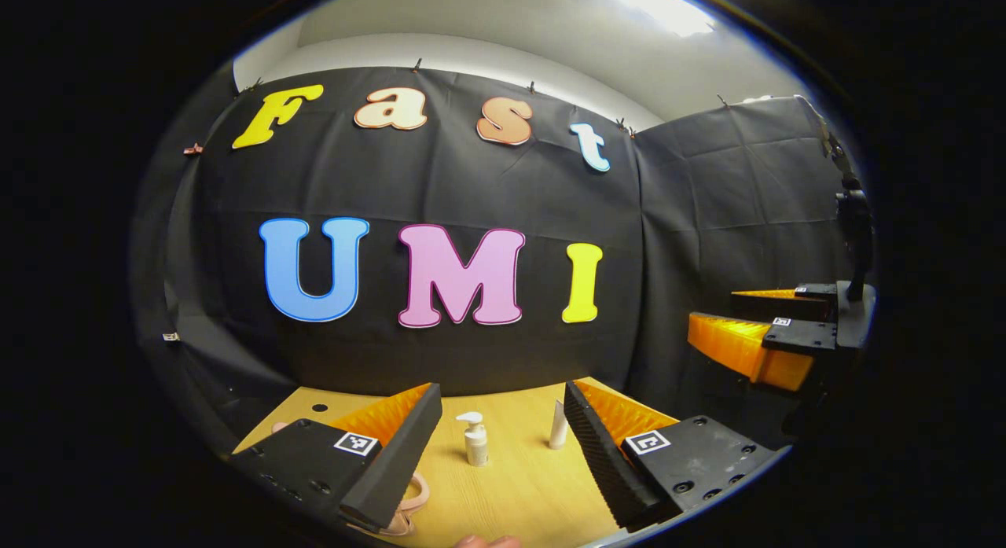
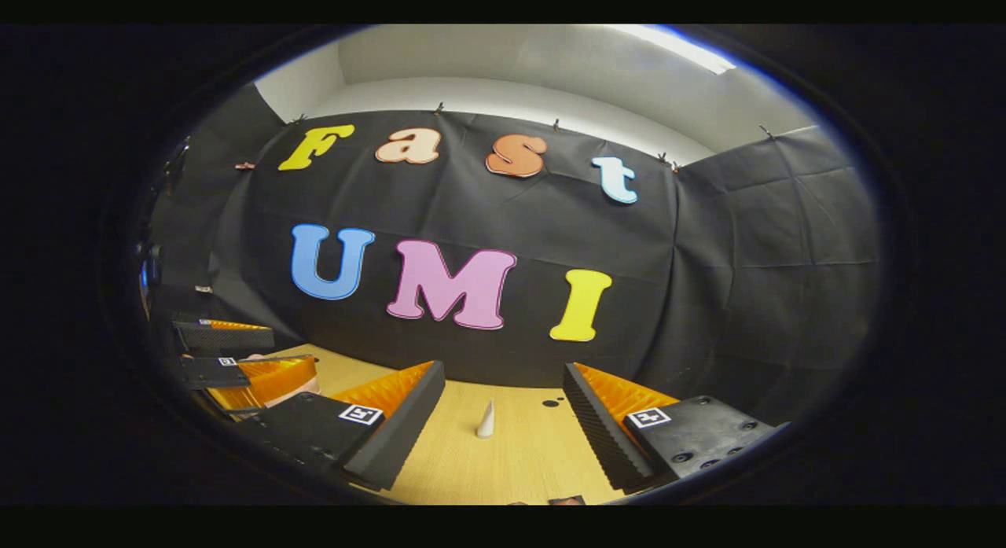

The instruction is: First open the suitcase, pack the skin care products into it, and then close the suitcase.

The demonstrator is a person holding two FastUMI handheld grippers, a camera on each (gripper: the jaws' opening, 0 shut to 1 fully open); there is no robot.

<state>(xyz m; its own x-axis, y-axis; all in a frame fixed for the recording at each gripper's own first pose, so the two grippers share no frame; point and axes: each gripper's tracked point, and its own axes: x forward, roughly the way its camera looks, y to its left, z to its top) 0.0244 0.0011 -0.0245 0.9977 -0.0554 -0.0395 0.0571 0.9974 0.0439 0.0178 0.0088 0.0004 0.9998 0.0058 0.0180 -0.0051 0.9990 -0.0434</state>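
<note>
Both grippers, left (image 1: 503, 446) and right (image 2: 503, 422), gape wide and empty above the table (image 1: 519, 485); pump bottle (image 1: 475, 439) beside tube (image 1: 558, 426).

Black cloth wall (image 1: 707, 218) — wooden table (image 1: 519, 485) — ceiling light (image 1: 660, 5).

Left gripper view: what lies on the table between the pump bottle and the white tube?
Nothing. In the left gripper view, the stretch of wooden table between the pump bottle and the white tube is bare.
</note>
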